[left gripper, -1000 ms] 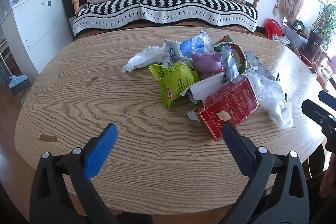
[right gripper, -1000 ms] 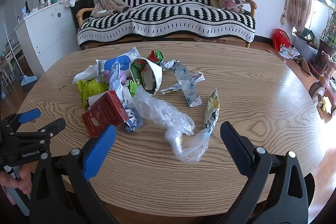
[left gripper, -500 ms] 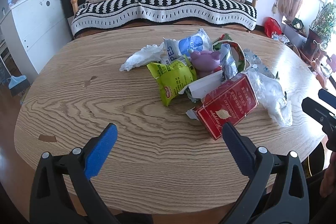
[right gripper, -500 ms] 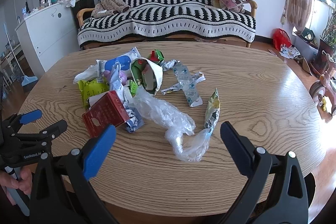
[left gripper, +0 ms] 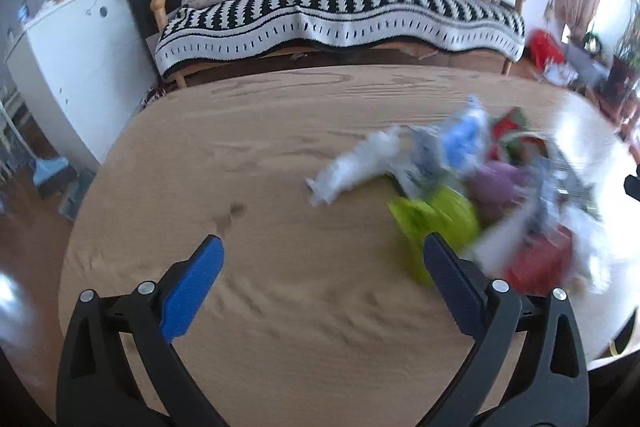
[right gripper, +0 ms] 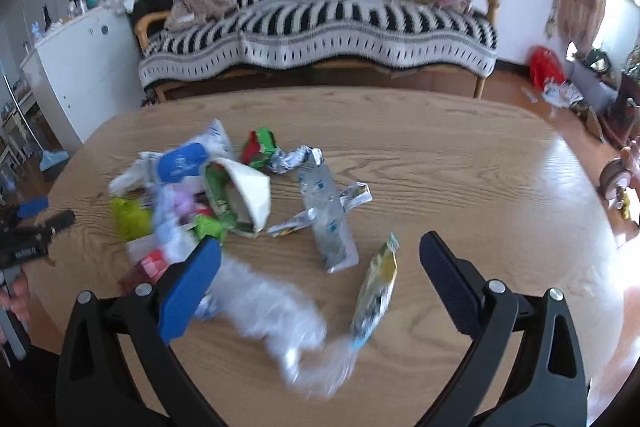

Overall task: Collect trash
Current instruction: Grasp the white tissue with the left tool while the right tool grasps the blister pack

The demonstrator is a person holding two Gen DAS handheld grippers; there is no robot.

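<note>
A heap of trash lies on the oval wooden table (left gripper: 280, 131): a green snack bag (left gripper: 436, 223), a red box (left gripper: 540, 263), a white crumpled wrapper (left gripper: 356, 163), a blue wipes pack (right gripper: 180, 163), a clear plastic bag (right gripper: 276, 311), a foil wrapper (right gripper: 328, 223) and a small yellow packet (right gripper: 378, 287). My left gripper (left gripper: 320, 267) is open and empty over bare table, left of the heap; it also shows in the right wrist view (right gripper: 36, 227). My right gripper (right gripper: 316, 271) is open and empty above the plastic bag and the packet.
A sofa with a black-and-white striped throw (right gripper: 320, 23) stands behind the table. A white cabinet (left gripper: 76, 67) is at the left. Clutter and a red bag (right gripper: 544, 65) lie on the floor at the right.
Both views have moved forward over the table and are motion-blurred. The left gripper has swung left, so the heap now sits at its right. Both stay open.
</note>
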